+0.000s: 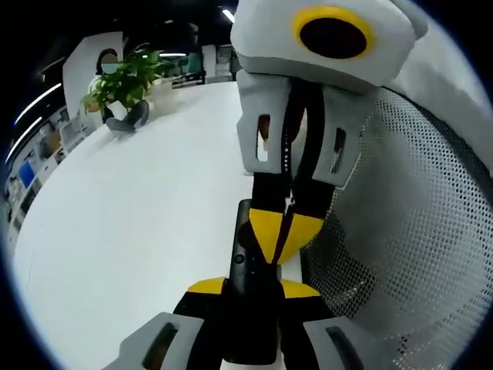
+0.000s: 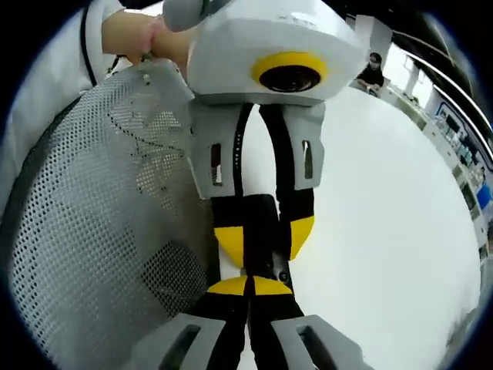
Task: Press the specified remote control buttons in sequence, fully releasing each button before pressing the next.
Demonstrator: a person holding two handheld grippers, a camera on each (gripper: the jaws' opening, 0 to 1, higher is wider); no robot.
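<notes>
The remote, a dark slim bar, stands on edge above the white table, clamped between the jaws of the left gripper. The right gripper faces it from the far side, its yellow-tipped jaws drawn together and touching the remote's far end; I cannot tell whether they pinch it or press a button. A perforated white mesh rises on the right, and a potted plant sits far left. The risk, as I judge it: pressing end-on could slide the remote through the left grip or land on the wrong button.
</notes>
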